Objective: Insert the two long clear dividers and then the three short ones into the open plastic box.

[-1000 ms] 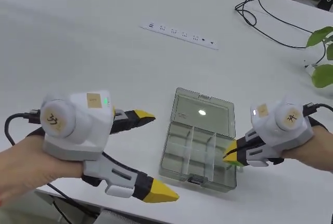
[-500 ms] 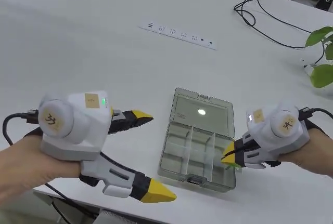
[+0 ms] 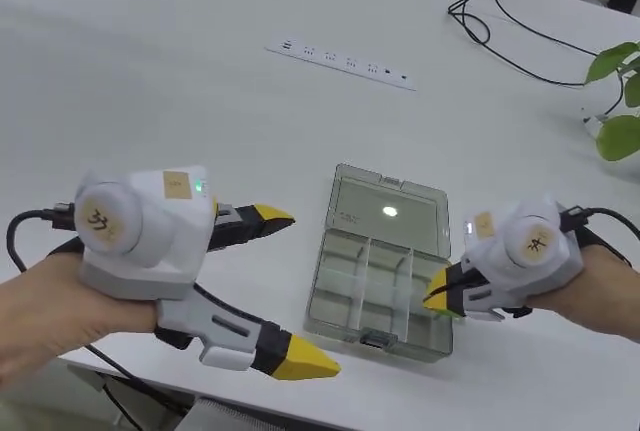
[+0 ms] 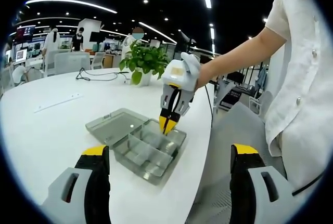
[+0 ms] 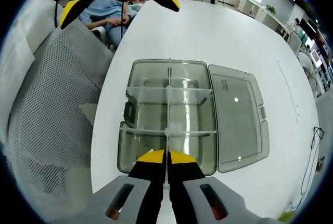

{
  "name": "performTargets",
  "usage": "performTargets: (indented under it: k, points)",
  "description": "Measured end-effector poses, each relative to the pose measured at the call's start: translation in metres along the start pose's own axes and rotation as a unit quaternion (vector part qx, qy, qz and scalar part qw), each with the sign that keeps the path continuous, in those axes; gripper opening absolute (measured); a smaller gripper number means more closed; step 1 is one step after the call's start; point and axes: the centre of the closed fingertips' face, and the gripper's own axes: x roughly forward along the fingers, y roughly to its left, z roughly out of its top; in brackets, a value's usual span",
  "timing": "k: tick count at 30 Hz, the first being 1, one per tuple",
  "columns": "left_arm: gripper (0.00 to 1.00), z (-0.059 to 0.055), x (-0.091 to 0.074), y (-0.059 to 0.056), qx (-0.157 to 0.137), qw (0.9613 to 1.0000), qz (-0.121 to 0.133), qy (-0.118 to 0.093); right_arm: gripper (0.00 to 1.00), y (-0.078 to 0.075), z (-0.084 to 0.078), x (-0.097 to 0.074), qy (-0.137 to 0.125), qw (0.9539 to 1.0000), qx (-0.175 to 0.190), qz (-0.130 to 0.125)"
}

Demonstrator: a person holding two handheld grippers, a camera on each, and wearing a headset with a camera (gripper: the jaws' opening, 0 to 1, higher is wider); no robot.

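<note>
The clear plastic box (image 3: pixel 330 316) lies open near the table's front edge, with its lid (image 3: pixel 390 213) flat behind it. Two clear dividers stand across the base (image 5: pixel 132 151). A third clear divider (image 5: pixel 168 96) runs across them down the middle, and my right gripper (image 5: pixel 167 157) is shut on its near end. In the head view the right gripper (image 3: pixel 437 296) has its tips at the box's right side. My left gripper (image 3: pixel 283 289) hovers open to the left of the box, holding nothing. From the left gripper (image 4: pixel 169 150) the box (image 4: pixel 140 148) lies ahead, with the right gripper (image 4: pixel 167 125) above it.
A white power strip (image 3: pixel 345 61) lies farther back, with a black cable (image 3: pixel 500 21) and a green plant (image 3: pixel 615 101) at the far right. The table's front edge runs just below the box. A grey mesh chair (image 5: pixel 57 104) stands beyond that edge.
The right hand has tilted and shifted slightly left, while its tips stay at the box's right side on the divider. The left gripper stays open in about the same place.
</note>
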Motion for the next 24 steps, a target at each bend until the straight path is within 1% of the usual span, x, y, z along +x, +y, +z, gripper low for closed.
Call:
performTargets:
  k: [4, 7, 11, 18, 20, 22, 24]
  points:
    - [0.99, -0.0005, 0.0006, -0.0016, 0.001, 1.0000, -0.002, 0.004, 0.02, -0.0007, -0.0004, 0.0007, 0.001, 1.0000, 0.000, 0.000]
    - [0.99, 0.0005, 0.0010, -0.0018, 0.003, 1.0000, -0.002, 0.005, 0.02, -0.0002, -0.0025, 0.0059, 0.008, 0.9999, -0.005, -0.006]
    - [0.99, 0.0025, 0.0006, -0.0022, 0.006, 1.0000, -0.003, 0.006, 0.02, -0.0007, -0.0027, 0.0043, 0.003, 1.0000, 0.001, -0.007]
    - [1.00, 0.0002, -0.0006, -0.0017, 0.006, 0.9999, -0.002, 0.013, 0.03, -0.0001, -0.0036, 0.0068, 0.002, 0.9999, -0.002, -0.017]
    - [1.00, -0.0016, -0.0010, -0.0019, 0.006, 0.9999, -0.001, 0.016, 0.05, 0.0011, -0.0035, 0.0074, 0.002, 0.9999, 0.000, -0.016]
    - [1.00, -0.0032, -0.0016, -0.0017, 0.006, 0.9998, -0.001, 0.019, 0.08, 0.0035, -0.0011, 0.0076, -0.006, 0.9999, 0.004, -0.014]
    - [1.00, -0.0046, -0.0024, -0.0007, 0.005, 0.9998, 0.000, 0.021, 0.09, 0.0041, -0.0006, 0.0056, -0.007, 0.9998, 0.003, -0.017]
